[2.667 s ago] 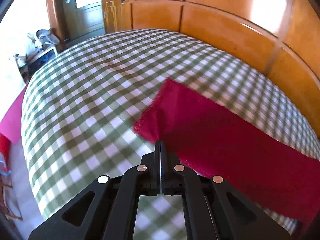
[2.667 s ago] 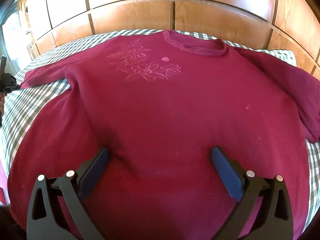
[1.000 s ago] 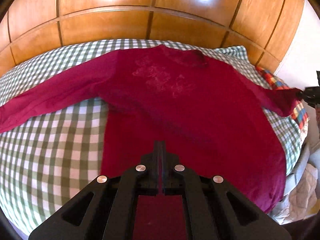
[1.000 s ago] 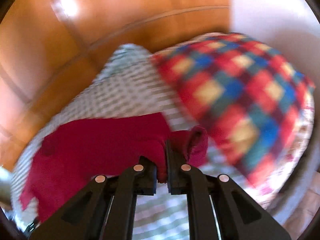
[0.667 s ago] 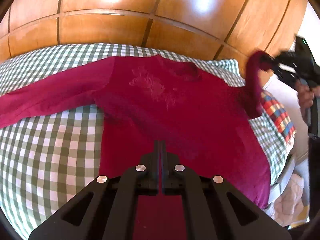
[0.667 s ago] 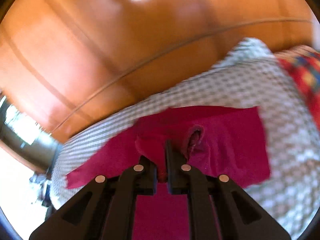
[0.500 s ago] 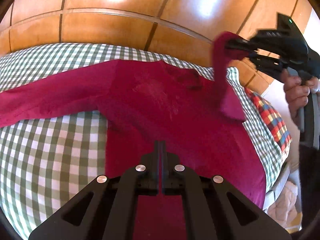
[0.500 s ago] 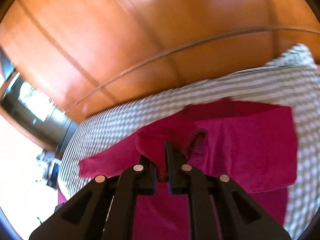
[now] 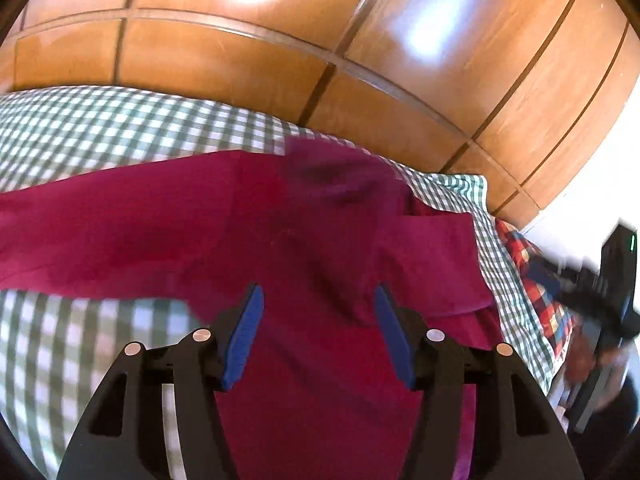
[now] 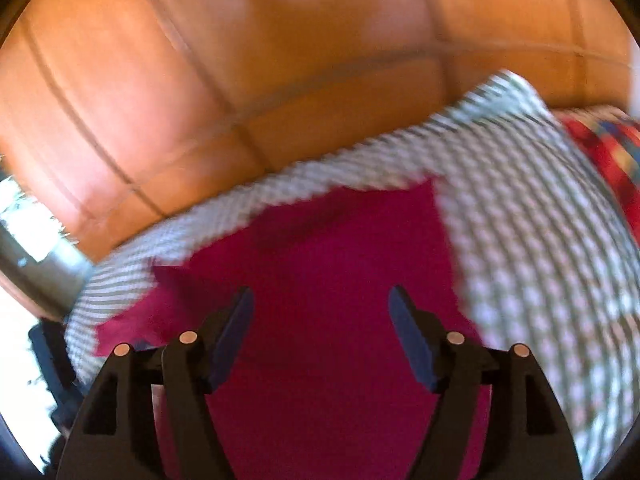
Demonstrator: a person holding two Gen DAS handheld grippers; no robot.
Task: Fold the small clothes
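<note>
Crimson sweater (image 9: 320, 240) lies flat on checked bed (image 9: 100, 128). Right sleeve (image 9: 436, 264) folded across body, left sleeve (image 9: 80, 216) spread out, body unfolded: early stage, I judge. My left claw (image 9: 318, 332) and right claw (image 10: 320, 336) angle down over cloth, jaws opening, gripping nothing.

The sweater (image 9: 312, 240) lies on the checked sheet (image 9: 100, 128), wooden headboard (image 9: 240, 60) behind, patchwork pillow (image 9: 536, 280) right.
</note>
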